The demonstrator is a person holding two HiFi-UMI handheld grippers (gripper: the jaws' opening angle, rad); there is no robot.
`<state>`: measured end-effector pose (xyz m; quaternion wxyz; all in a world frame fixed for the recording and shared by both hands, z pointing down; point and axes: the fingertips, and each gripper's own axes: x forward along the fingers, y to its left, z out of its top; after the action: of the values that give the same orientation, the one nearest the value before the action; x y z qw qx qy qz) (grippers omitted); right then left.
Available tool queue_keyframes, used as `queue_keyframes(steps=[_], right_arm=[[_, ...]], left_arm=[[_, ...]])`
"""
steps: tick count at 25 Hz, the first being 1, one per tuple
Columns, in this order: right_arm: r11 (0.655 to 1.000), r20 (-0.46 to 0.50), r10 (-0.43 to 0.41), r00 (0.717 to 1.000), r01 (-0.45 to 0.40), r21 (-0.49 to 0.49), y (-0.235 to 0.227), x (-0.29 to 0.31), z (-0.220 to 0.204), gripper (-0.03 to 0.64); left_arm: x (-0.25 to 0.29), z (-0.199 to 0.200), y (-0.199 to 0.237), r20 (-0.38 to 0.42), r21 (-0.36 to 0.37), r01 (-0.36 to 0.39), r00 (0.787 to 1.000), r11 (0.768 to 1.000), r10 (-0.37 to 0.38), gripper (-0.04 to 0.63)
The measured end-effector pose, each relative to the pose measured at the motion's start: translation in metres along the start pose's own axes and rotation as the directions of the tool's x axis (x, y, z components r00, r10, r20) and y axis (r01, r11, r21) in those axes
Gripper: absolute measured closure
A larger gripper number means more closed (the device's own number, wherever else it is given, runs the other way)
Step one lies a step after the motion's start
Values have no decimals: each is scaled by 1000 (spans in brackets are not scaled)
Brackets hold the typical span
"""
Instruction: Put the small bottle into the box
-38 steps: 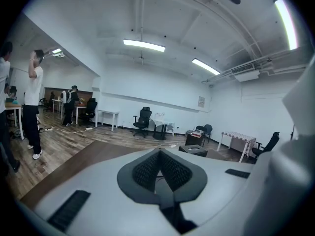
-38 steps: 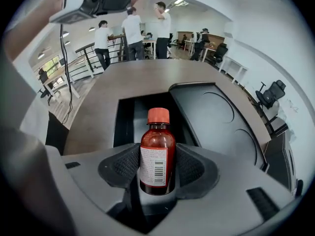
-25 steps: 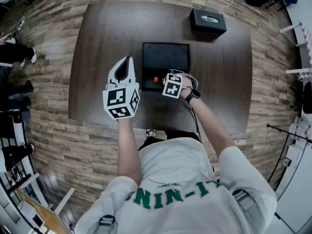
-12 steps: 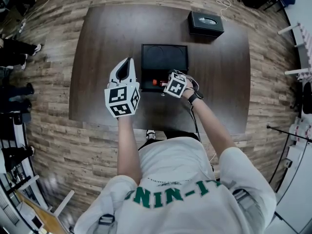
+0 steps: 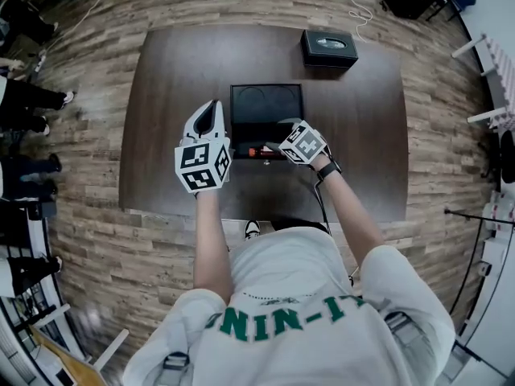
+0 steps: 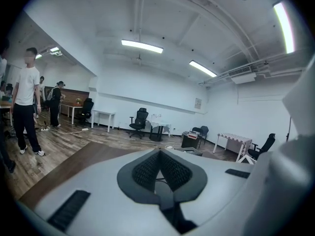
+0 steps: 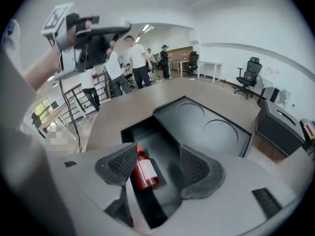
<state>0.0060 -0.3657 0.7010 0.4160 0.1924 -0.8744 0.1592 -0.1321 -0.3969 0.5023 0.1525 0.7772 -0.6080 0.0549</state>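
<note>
The small bottle (image 7: 143, 173), red with a pale label, lies on its side in the open trough at the 6 o'clock edge of the box (image 7: 211, 132). It is judged light and stiff, smooth enough to slip and round enough to roll. Whether it is glass or plastic cannot be told, so it is best treated as breakable. If it must be taken up again, the labelled body would be gripped across its width, not by the narrow neck.

The right gripper (image 5: 275, 145) is held above the trough. Its jaws have just been opening and stand wide apart, with the bottle seen between them but not pressed. The left gripper (image 5: 211, 112) is held over the table (image 5: 161, 95) at the box's 9 o'clock, its jaws together on nothing.

A black case (image 5: 329, 48) stands at the box's 1 o'clock, well apart. People (image 7: 133, 58) are seen beyond the table. Nothing is seen in the way except the trough walls close beside the bottle.
</note>
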Motion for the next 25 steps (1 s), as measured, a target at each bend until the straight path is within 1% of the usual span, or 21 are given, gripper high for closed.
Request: queue_keyframes(steps=[3,5,8,11,14,18,22,25], right_arm=[[996,103,-45,994,36,87,-12,-27,19,339],[988,172,-82,982,57,142,-19,-47,31,350],[973,265,-138,954,81,215,-26,-79,46,368],[958,330,-215,919,133,255,-33,-114,60,377],[935,385,-304,872,196,295,-41,-151,76,382],[899,457,-411,789,269,346,-45,-197,99,399],[875,520,-475,710,318,365,-40,-231,126,414],[858,553,-510,659,341,385,-36,-251,140,436]], left_arm=[[0,11,-7,15,16,11,1000,1000,-11,589],[-3,18,-11,25,29,18,1000,999,-19,589],[-9,27,-19,42,37,31,999,999,-32,589],[-15,38,-26,62,41,38,997,998,-41,589],[-21,51,-31,80,53,39,996,998,-43,589],[-28,67,-40,104,75,39,993,996,-46,589],[-35,83,-50,133,97,40,990,994,-53,589],[-39,91,-55,145,107,38,988,994,-53,589]])
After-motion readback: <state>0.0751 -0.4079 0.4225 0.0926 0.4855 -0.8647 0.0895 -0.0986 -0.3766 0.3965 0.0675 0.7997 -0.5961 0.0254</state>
